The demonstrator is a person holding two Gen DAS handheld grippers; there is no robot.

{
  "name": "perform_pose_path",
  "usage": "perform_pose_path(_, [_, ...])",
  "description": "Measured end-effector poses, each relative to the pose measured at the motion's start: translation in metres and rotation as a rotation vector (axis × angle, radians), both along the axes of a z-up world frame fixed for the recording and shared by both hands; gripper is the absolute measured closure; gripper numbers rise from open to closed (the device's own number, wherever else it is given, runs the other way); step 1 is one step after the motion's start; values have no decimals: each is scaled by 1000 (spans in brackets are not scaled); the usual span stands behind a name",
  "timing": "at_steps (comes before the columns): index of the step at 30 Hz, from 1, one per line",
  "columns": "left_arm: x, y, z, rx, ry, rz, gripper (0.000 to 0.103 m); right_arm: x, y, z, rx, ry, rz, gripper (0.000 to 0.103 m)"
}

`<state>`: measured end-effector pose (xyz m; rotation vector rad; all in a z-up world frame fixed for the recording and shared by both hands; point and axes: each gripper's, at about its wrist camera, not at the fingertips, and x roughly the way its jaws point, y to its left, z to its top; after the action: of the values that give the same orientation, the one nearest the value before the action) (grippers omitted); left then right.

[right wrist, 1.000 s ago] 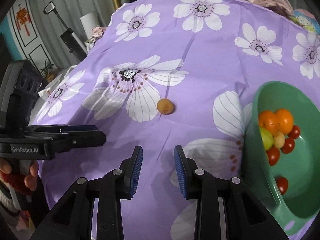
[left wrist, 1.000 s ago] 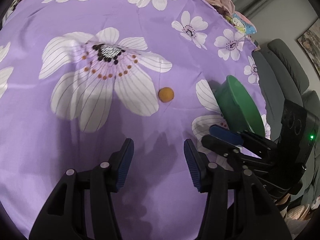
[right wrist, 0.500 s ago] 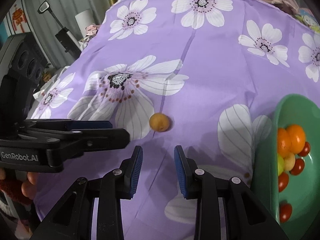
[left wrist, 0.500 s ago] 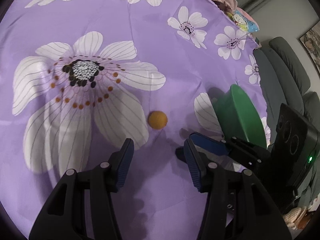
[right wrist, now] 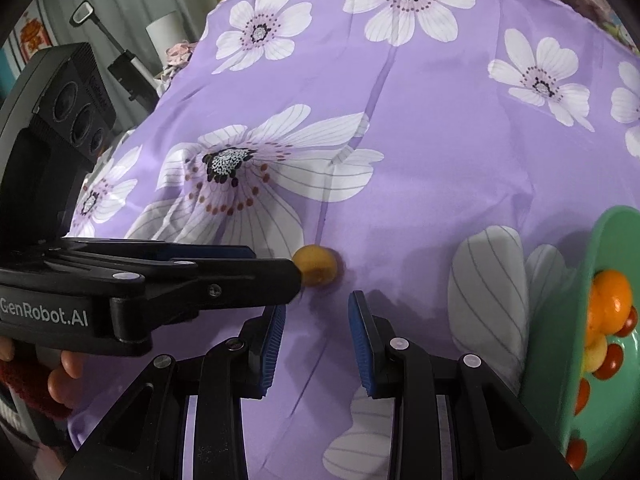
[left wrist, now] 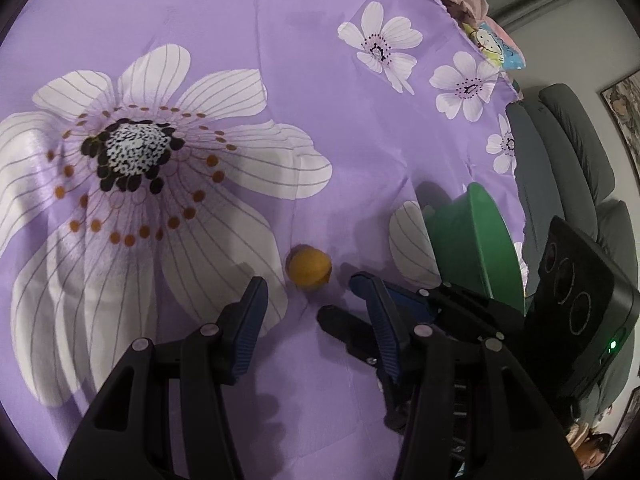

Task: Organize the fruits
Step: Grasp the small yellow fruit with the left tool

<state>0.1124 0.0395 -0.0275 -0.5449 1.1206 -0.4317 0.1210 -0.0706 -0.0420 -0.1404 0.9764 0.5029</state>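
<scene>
I'm on the pickup step: one loose fruit point(left wrist: 309, 267) left on the purple cloth point(left wrist: 320, 100), the rest already in the green bowl point(right wrist: 576, 320) at 3 o'clock in the right cam. My left gripper point(left wrist: 316, 312) has fingers part open, just been closing a little, nothing between them yet; fruit sits just past the tips at 12. Right gripper point(right wrist: 316, 336) is near its narrowest, empty, also near the fruit. Next, I reckon: ease left fwd so fingers straddle it, squeeze gently, then carry to the bowl w/o bumping the right.
</scene>
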Motion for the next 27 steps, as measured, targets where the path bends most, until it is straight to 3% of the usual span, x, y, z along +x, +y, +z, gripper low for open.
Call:
perform_pose_path(8, [15,-3,-7,-21,32,-5,54,13,6,-5,4,3,-3,70])
perform_pose_path(12, [20,-2,-9,-33,35,6,58,17,8,-7,20,7,-2,70])
perform_pose_path(19, [23,-3,-12,-33,38,16,74,21,8,-10,35,3,-11,67])
perform_pose_path(27, [22,2,-14,-55,47,32,76,20,10,-10,41,-9,-7,74])
